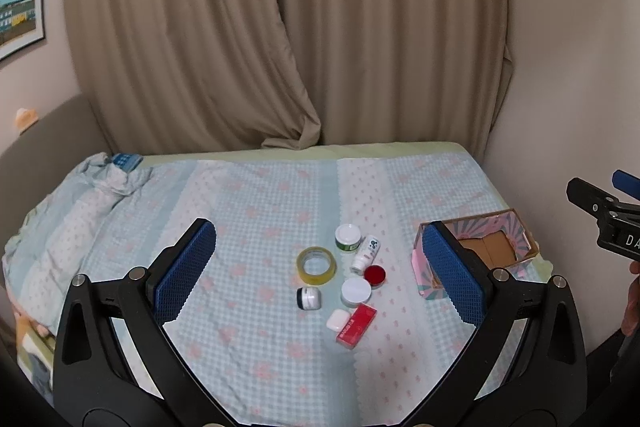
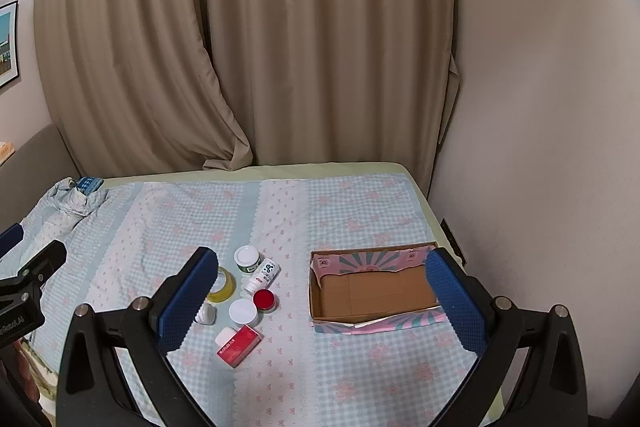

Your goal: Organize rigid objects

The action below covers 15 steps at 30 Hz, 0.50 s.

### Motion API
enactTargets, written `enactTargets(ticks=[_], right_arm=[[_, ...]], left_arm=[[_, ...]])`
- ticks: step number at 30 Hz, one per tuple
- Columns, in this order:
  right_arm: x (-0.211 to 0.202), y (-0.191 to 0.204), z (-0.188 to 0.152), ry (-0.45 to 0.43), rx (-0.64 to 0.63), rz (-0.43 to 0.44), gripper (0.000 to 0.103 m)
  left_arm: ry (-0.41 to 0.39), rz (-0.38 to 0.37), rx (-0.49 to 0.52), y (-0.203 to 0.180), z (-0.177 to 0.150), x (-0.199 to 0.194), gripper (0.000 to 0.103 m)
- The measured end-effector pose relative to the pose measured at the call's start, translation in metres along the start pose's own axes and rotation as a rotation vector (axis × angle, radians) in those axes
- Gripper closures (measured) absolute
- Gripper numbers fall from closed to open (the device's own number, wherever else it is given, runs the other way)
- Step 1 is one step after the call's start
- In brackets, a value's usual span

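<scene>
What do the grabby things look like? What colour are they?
Both look alike. The left gripper has a black frame shaped like a wide V, with silver round bolts, and two fingers covered in bumpy blue pads. The right gripper is the same: black frame, blue textured fingers. White letters are printed on the black bodies, only partly readable.
</scene>
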State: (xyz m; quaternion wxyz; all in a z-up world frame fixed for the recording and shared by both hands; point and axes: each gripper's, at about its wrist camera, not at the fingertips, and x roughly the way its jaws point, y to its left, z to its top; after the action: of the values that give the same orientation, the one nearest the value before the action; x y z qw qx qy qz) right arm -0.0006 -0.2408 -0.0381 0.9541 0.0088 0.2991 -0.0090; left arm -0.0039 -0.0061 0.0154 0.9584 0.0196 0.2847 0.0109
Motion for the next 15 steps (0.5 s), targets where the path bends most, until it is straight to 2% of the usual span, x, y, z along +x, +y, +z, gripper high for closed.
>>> enactTargets(ticks=[15], right_arm=[[-0.0051, -0.0018, -0.001, -0.009, -0.007, -0.003, 0.0]], left_arm=[[0.007, -0.001, -0.025, -0.0017, -0.0036, -0.0023, 0.0]])
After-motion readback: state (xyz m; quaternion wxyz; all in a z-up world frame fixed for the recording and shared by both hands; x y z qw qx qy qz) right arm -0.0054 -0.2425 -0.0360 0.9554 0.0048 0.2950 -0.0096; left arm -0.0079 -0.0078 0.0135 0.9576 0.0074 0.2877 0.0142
